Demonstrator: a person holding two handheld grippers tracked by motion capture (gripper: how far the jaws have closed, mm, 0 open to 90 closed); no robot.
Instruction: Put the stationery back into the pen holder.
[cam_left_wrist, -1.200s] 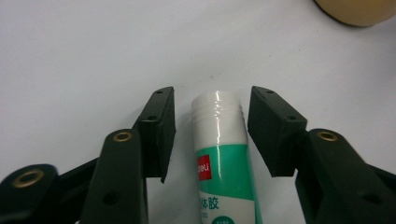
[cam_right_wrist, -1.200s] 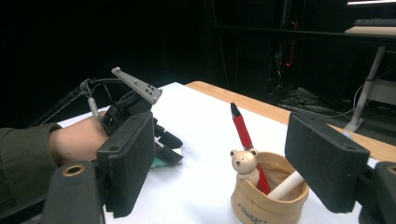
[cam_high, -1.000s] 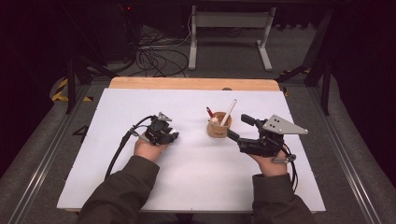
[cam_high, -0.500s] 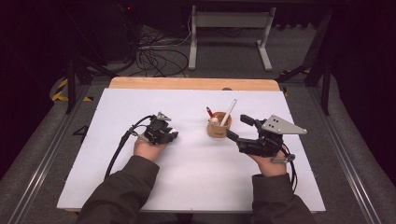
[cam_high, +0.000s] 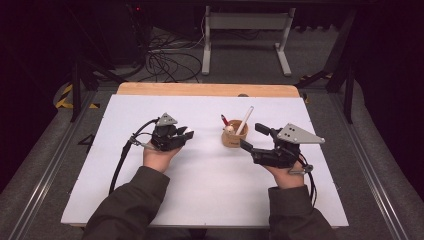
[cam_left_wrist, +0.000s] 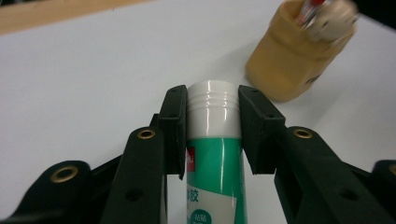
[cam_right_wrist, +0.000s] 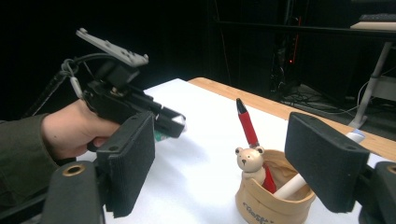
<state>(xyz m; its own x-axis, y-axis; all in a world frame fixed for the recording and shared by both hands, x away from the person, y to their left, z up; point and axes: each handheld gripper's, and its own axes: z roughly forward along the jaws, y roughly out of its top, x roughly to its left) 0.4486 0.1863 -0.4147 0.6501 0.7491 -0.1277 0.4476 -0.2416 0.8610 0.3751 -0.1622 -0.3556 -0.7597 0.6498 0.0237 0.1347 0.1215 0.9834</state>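
Note:
My left gripper (cam_high: 184, 134) is shut on a green-and-white glue stick (cam_left_wrist: 215, 158), its pads pressing just below the white cap (cam_high: 189, 132), a little above the white table. A tan pen cup (cam_high: 234, 138) stands at the table's middle and holds a red pen (cam_right_wrist: 247, 123), a white pen (cam_high: 245, 120) and a small bear figure (cam_right_wrist: 250, 163). In the left gripper view the cup (cam_left_wrist: 289, 60) lies ahead to the right. My right gripper (cam_high: 252, 136) is open just right of the cup, with nothing between its pads (cam_right_wrist: 133, 163).
The white table top (cam_high: 200, 200) has a wooden strip (cam_high: 200, 90) along its far edge. Beyond it, cables (cam_high: 165, 65) lie on the floor next to a grey metal stand (cam_high: 245, 30). Both forearms come in from the near edge.
My left gripper has risen a little off the table with the glue stick in it. The right gripper has stayed where it was.

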